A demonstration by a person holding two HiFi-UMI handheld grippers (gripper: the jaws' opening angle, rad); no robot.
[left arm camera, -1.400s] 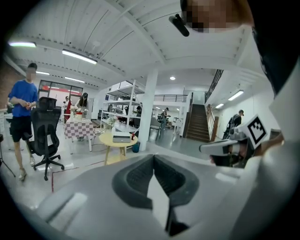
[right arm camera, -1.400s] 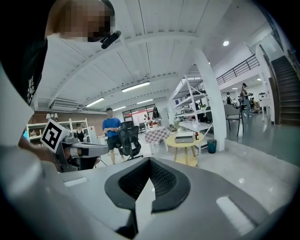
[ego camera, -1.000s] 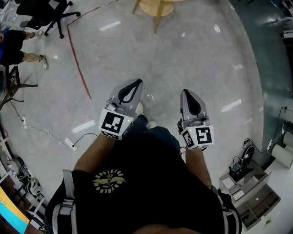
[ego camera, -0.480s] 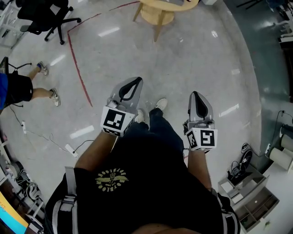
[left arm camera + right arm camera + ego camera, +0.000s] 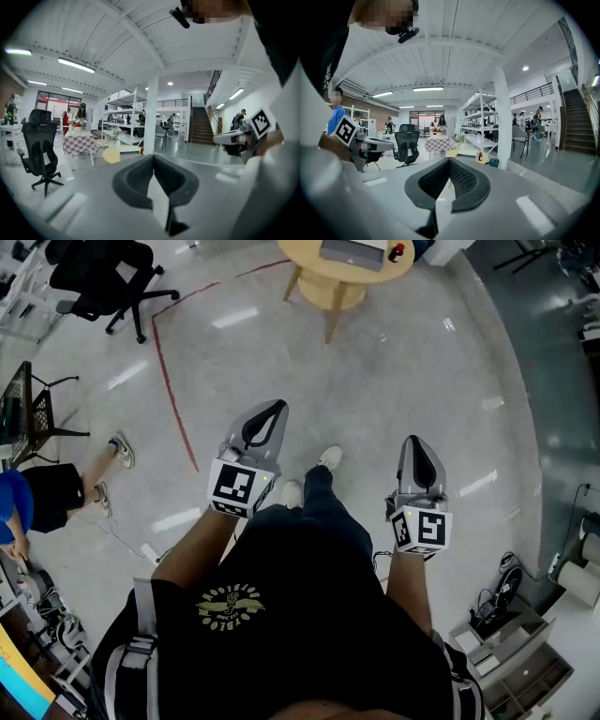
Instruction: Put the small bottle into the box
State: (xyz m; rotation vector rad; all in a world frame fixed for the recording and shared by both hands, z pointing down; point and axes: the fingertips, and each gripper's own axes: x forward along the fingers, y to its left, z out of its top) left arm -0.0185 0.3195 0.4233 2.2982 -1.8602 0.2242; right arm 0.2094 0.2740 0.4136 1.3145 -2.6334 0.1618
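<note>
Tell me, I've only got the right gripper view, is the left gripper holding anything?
Observer: No, the left gripper has its jaws together with nothing between them.
Operator: Is the box anywhere near the small bottle?
Observer: Yes, the head view shows a grey box on the round wooden table, with the small bottle standing apart, just to its right.

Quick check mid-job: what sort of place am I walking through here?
Most likely a large open-plan lab or workshop hall, not a home. It has white shelving racks, a black office chair on a polished floor, and a staircase leading to a railed upper level.
</note>
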